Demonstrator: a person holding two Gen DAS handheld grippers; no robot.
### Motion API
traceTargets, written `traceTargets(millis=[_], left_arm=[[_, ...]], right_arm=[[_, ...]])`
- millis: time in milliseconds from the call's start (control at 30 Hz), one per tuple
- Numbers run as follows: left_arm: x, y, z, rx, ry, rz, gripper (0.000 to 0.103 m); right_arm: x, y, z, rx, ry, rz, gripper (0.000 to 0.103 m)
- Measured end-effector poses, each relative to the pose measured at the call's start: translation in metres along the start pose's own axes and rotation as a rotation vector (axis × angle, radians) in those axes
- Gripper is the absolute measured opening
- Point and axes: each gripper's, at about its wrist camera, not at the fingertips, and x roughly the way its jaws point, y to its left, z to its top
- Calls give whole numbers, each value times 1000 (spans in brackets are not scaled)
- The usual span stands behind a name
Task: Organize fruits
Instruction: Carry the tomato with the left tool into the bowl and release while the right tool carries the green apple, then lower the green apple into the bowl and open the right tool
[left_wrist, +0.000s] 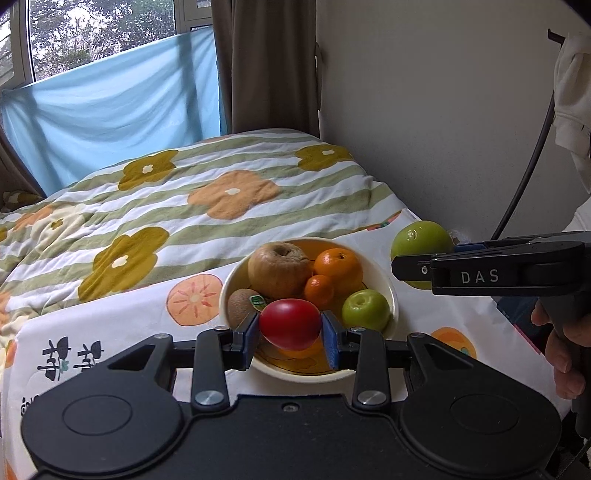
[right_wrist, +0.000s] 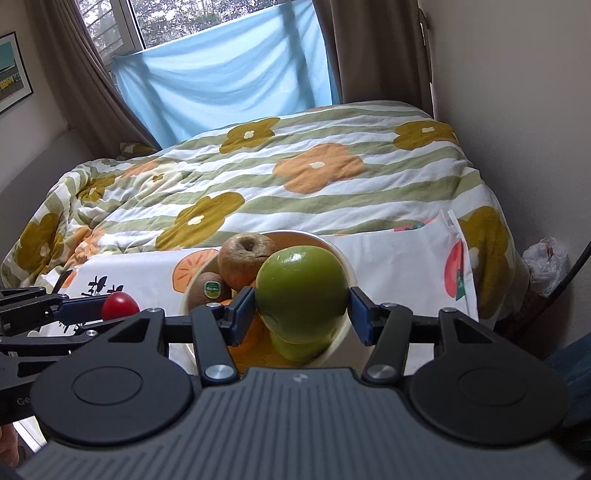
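A cream bowl (left_wrist: 236, 273) stands on a white cloth printed with orange fruit (left_wrist: 122, 325). In it lie a brown apple (left_wrist: 277, 269), two oranges (left_wrist: 338, 266), a kiwi with a green sticker (left_wrist: 240, 304) and a small green apple (left_wrist: 365, 309). My left gripper (left_wrist: 290, 334) is shut on a red tomato (left_wrist: 290, 323), held over the bowl's near rim. My right gripper (right_wrist: 302, 314) is shut on a large green apple (right_wrist: 301, 291) above the bowl (right_wrist: 345, 266). In the left wrist view that green apple (left_wrist: 421, 243) hangs right of the bowl.
Behind the cloth a bed with a striped flowered quilt (left_wrist: 192, 192) runs to a window with a blue sheet (left_wrist: 110, 122). A beige wall (left_wrist: 424, 110) and a black cable (left_wrist: 532, 162) are on the right. A person's hand (left_wrist: 565, 343) grips the right tool.
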Motion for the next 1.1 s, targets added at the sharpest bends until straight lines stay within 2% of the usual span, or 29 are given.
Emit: traceTargets(millis=[367,567,600,633,667,700,733,1100], left_arm=[[67,-42,-7,-5,105,49,40],[87,-52,-11,-18,161,71,40],[87,-53,-10,-19,163,78,47],[85,-53,-10,-22,159,82,64],[82,-53,-9,-26,146,83,74],[78,-53,-8,-28,129,90,88],[73,-52,-6,-26,112,97,91],[54,-20,-5,-108,99,166,91]], right_arm=[[28,-44,-5,-29,51,32,69],[39,-52,-2,-46,65,53,69],[40,-53,-1,-44,66,56,69],[42,-54,0,-42,68,59,69],[43,-54,1,-40,70,62,69],[44,-55,2,-40,71,65,69],[45,-56,3,-40,73,66,69],[67,-48,14,-47,91,101,69]])
